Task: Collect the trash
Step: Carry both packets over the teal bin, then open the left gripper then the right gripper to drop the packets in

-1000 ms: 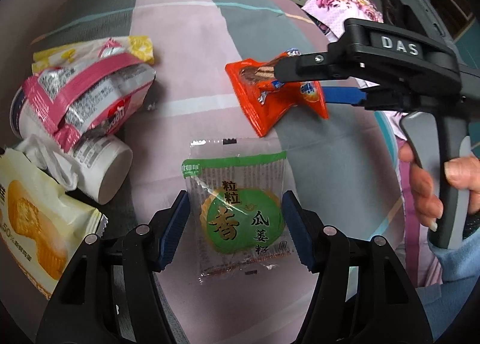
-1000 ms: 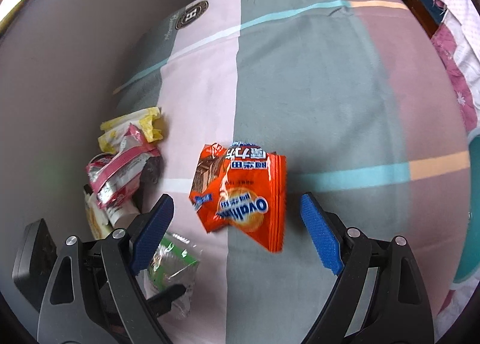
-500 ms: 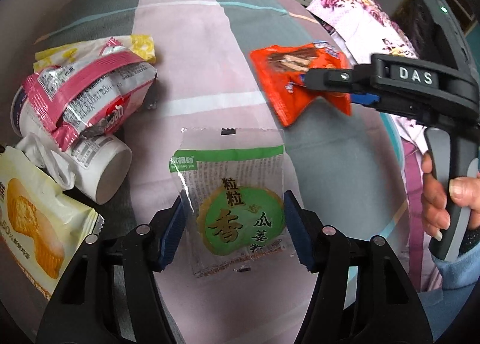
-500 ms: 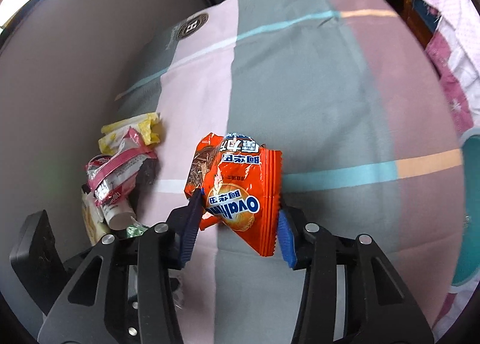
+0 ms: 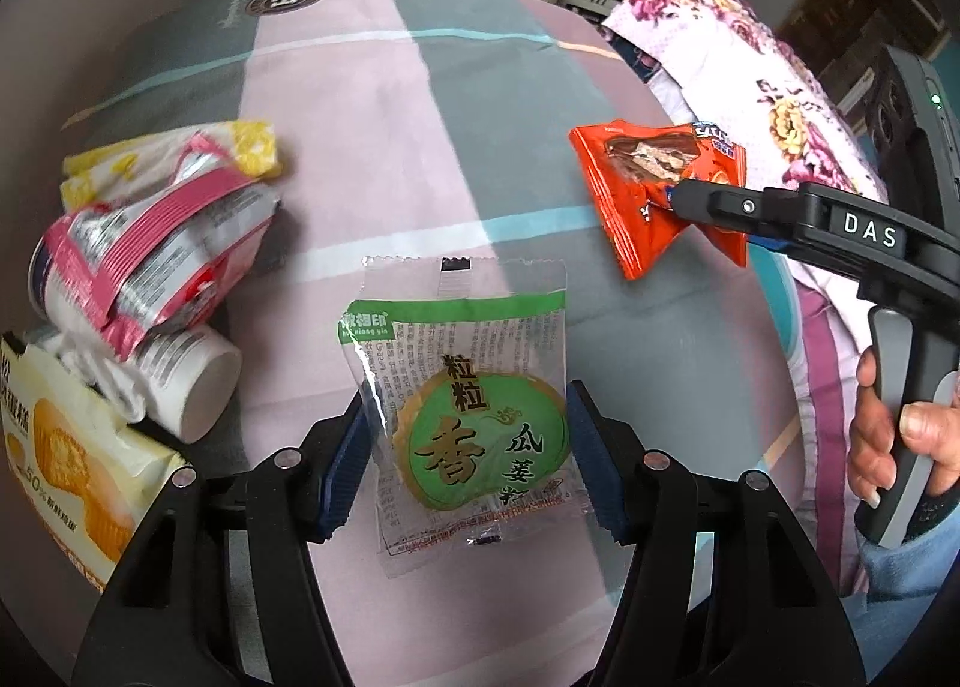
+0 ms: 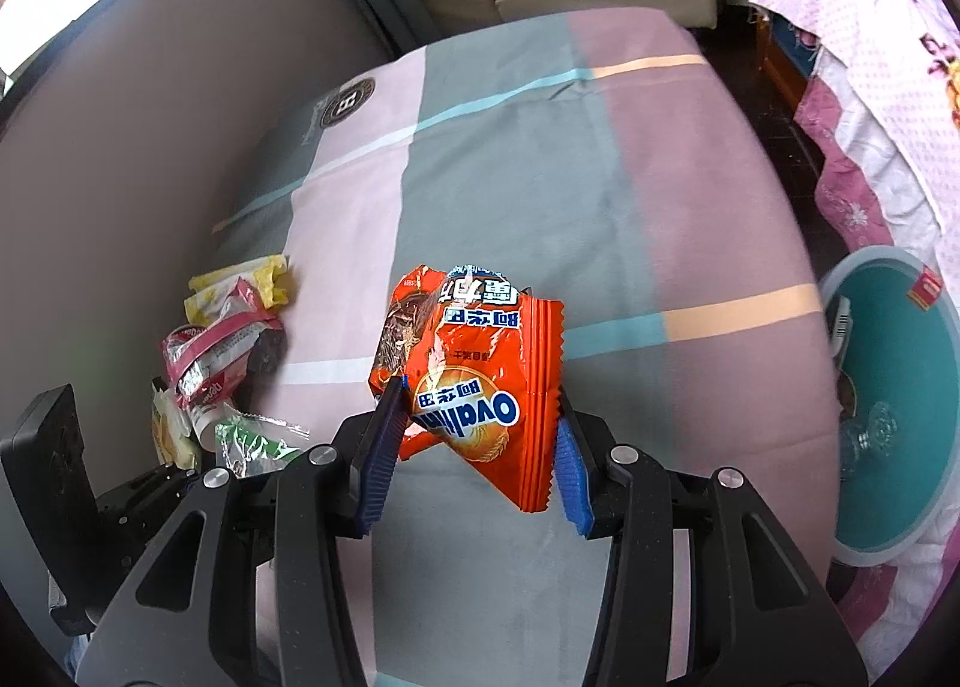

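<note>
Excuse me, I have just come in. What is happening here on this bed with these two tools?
A person is collecting snack trash from a bed with a gripper in each hand. The right gripper has just closed its jaws on an orange Ovaltine wrapper and holds it above the striped sheet. The left gripper grips a green and clear snack wrapper. More wrappers and a small white bottle lie in a pile at the left. A teal basin stands beside the bed, at the right.

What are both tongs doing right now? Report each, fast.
Left tongs: closed on the green wrapper.
Right tongs: closed on the orange wrapper, lifted off the bed.
</note>
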